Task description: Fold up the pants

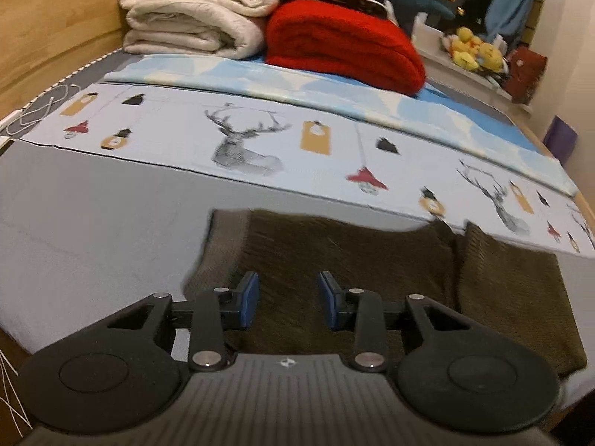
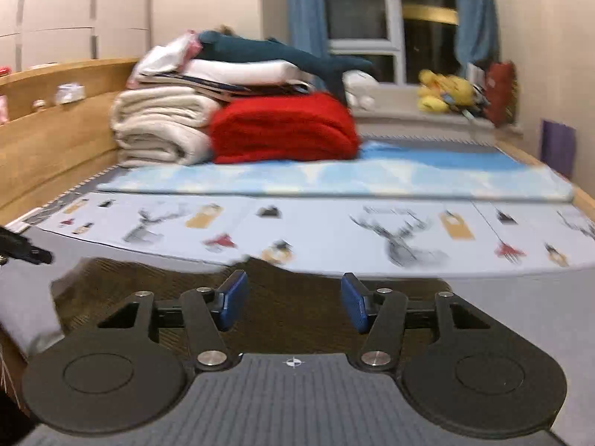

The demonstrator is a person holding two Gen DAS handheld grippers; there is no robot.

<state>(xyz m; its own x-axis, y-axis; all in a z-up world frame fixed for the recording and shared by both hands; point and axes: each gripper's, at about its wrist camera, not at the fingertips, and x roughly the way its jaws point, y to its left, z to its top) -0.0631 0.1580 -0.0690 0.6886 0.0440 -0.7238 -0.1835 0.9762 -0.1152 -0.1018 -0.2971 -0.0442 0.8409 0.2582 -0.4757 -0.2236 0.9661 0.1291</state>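
Observation:
Dark olive-brown ribbed pants point(image 1: 334, 252) lie flat on the grey bed sheet, with a seam or gap between two parts at the right. My left gripper point(image 1: 288, 297) is open and empty just above the pants, near their left side. In the right wrist view the same pants point(image 2: 290, 308) lie under my right gripper point(image 2: 293, 297), which is open and empty. The left gripper's tip point(image 2: 33, 254) shows at the left edge of that view.
A deer-print sheet point(image 1: 260, 137) and a blue cloth point(image 1: 334, 96) lie beyond the pants. Folded cream blankets point(image 1: 193, 11) and a red blanket point(image 1: 342, 44) are stacked at the back. A wooden headboard point(image 1: 48, 33) is left. The windowsill holds yellow plush toys point(image 1: 472, 48).

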